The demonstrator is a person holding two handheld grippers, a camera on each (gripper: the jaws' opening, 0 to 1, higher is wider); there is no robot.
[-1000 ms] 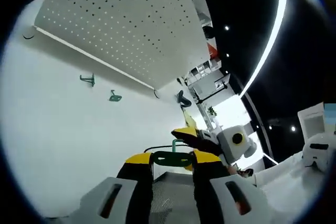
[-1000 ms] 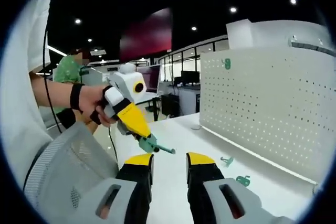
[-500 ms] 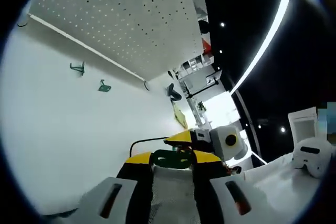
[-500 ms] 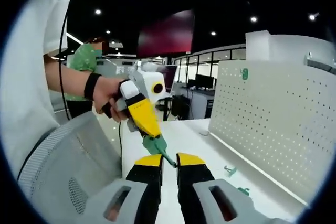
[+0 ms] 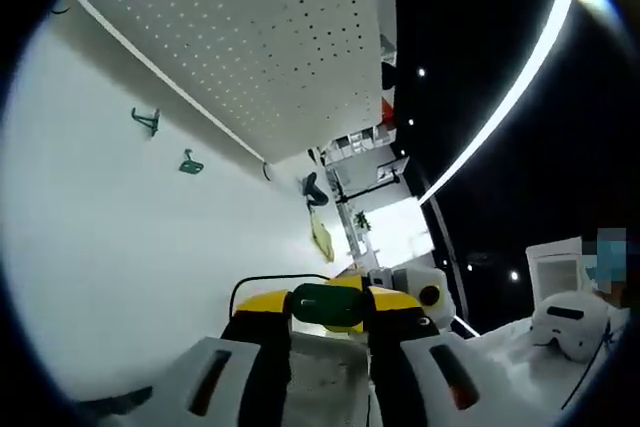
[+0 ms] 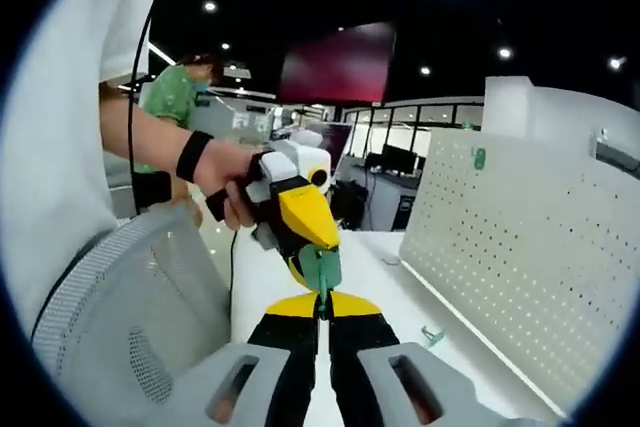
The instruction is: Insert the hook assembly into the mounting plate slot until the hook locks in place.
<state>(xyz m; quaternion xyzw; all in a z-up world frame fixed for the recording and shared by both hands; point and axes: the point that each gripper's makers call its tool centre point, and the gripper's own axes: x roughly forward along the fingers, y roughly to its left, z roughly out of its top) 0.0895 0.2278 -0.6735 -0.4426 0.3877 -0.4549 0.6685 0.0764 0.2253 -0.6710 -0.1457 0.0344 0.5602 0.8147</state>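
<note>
My left gripper (image 5: 328,309) is shut on a green hook assembly (image 5: 327,303) between its yellow tips. In the right gripper view the same hook (image 6: 321,267) hangs from the left gripper (image 6: 317,259), which a hand holds. The hook's thin prong points down into my right gripper (image 6: 323,308), whose jaws are shut on it. The white perforated mounting plate (image 5: 250,37) stands upright on the white table (image 5: 120,267), and it also stands at the right (image 6: 520,267) of the right gripper view. The right gripper (image 5: 352,281) sits just behind the held hook.
Two loose green hooks (image 5: 147,119) (image 5: 188,162) lie on the table by the plate's base. One hook (image 6: 479,158) hangs high on the plate and another (image 6: 432,335) lies below it. A grey mesh chair back (image 6: 130,327) is close on the left. A person in green (image 6: 175,107) stands behind.
The left gripper brought the hook down between my right jaws. Those jaws went from open to shut on the prong. The two grippers have drawn together.
</note>
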